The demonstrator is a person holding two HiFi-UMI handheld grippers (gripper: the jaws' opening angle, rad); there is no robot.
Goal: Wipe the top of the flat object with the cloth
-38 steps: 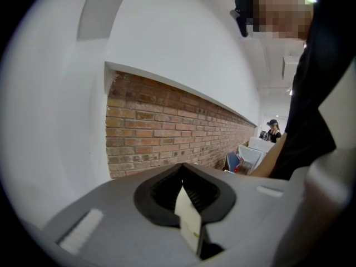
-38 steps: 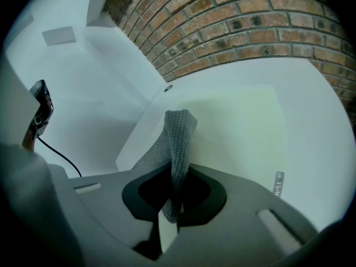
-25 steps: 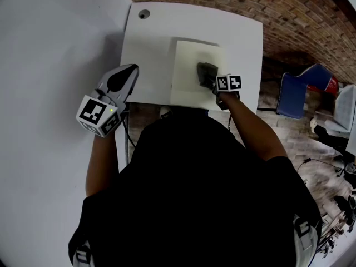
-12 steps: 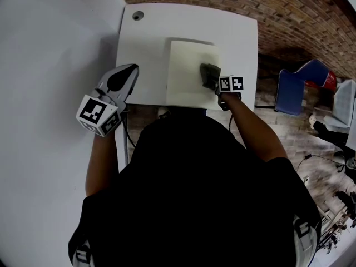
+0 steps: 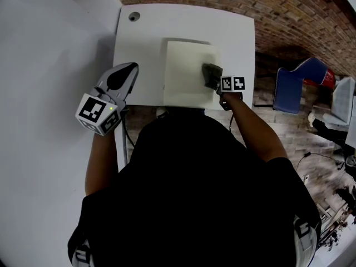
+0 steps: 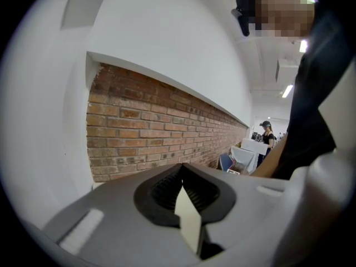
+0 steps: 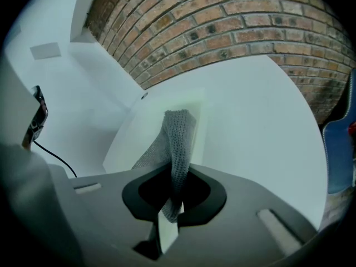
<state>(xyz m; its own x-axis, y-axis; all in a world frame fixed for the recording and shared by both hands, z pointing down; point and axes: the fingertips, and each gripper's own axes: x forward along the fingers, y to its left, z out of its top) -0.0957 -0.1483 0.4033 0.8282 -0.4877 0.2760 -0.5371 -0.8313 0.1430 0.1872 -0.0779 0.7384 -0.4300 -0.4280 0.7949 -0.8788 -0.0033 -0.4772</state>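
- Far left: white wall point(image 5: 50, 49), close along the left edge of the white table point(image 5: 144, 43); little open room on that side.
- Left gripper point(image 5: 119, 79): held over the table's near-left corner, clear of the surface, marker cube toward the body, nose pointing away; forearm bent up from the elbow. In the left gripper view point(image 6: 185, 196), jaws pressed together with nothing between them, aimed level at the brick wall point(image 6: 144, 132).
- Table top: bare strip left of the flat cream board point(image 5: 186, 74), a wider bare band beyond it with a round cable hole point(image 5: 133, 16) in the far-left corner, and a narrow bare strip to its right.
- Board: lying flat, near edge about flush with the table's near edge.
- Grey knitted cloth point(image 5: 211, 74): on the board's top, close to its right edge, about midway along that edge.
- Right gripper point(image 5: 218, 83): low over the board's right side, forearm stretched straight forward; in the right gripper view point(image 7: 173, 204), jaws pinching the cloth point(image 7: 178, 143), free end draped ahead onto the board point(image 7: 133, 138).
- Far right: blue chair point(image 5: 295, 88), well apart from the table.
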